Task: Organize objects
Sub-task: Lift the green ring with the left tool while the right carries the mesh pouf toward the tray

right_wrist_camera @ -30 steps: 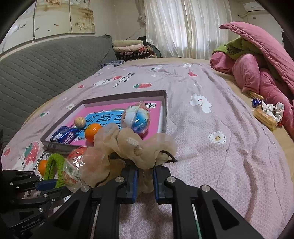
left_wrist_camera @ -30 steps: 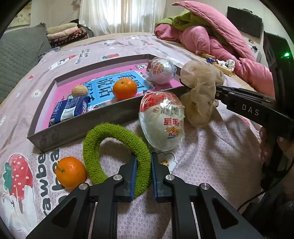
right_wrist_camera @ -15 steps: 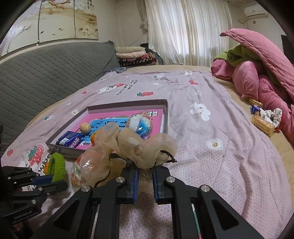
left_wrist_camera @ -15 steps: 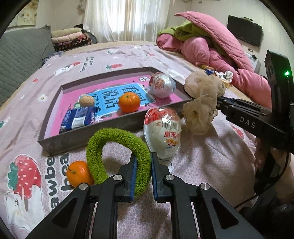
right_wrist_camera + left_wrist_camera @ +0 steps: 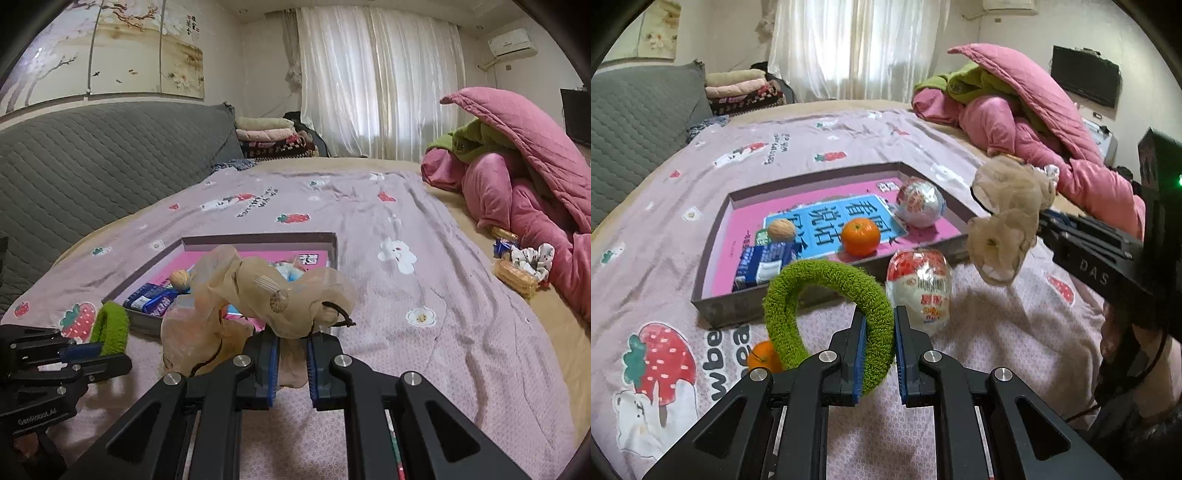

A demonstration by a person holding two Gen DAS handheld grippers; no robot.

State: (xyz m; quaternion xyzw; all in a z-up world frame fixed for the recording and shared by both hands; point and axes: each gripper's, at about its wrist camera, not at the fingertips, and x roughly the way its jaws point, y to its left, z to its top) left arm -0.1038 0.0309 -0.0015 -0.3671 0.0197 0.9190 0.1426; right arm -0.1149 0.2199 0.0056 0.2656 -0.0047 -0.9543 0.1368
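Green scrunchie [image 5: 827, 314] pinched between left tongs [image 5: 880, 354]

The left gripper [image 5: 879, 347] fills the lower middle of its own view as two black angular arms with triangular cut-outs, round silver screws at the joints, and blue ribbed pads [image 5: 860, 354] lining the inner faces of the fingers. The right gripper [image 5: 291, 354] has the same black frame, silver screws and blue pads; seen from the side at the right edge of the left view, its body carries the white letters "DAS", a green light on a black box above, and thin black cables hanging below. At the lower left of the right view, the left gripper's black housing bears small white lettering reading "GenRobot.AI".
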